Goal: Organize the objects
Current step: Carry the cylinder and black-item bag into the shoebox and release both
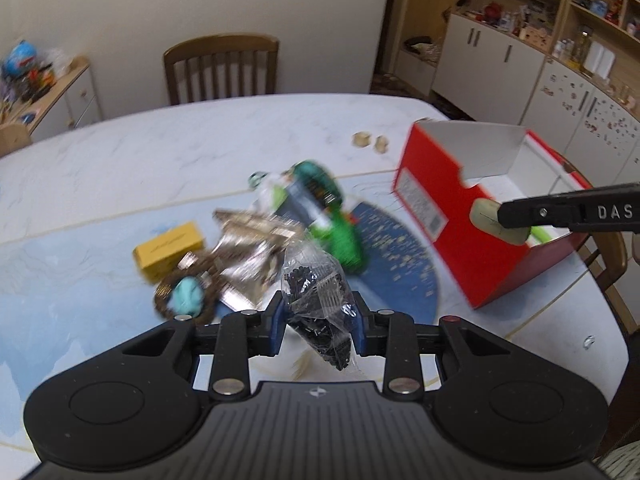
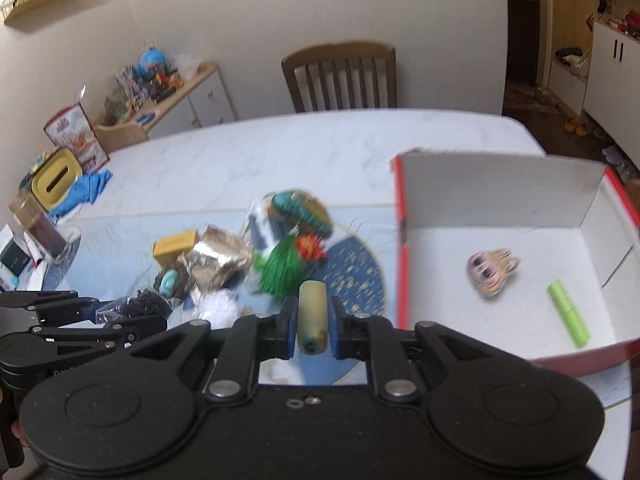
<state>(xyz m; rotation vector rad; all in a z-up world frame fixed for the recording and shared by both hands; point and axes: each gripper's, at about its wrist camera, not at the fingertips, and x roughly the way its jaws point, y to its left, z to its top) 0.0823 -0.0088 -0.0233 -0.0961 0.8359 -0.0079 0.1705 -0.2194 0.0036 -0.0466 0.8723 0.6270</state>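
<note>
My left gripper is shut on a clear plastic bag of small black pieces, lifted above the table. In the right wrist view the same gripper and bag sit at the left. My right gripper is shut on a pale beige rounded object. In the left wrist view that beige object hangs in front of the red box. The open box holds a small cartoon head and a green tube.
A pile lies mid-table: a yellow box, a silver foil packet, a turquoise-stone bracelet and a green tasselled toy. A glass, a yellow tin and a blue cloth stand far left. A chair stands behind.
</note>
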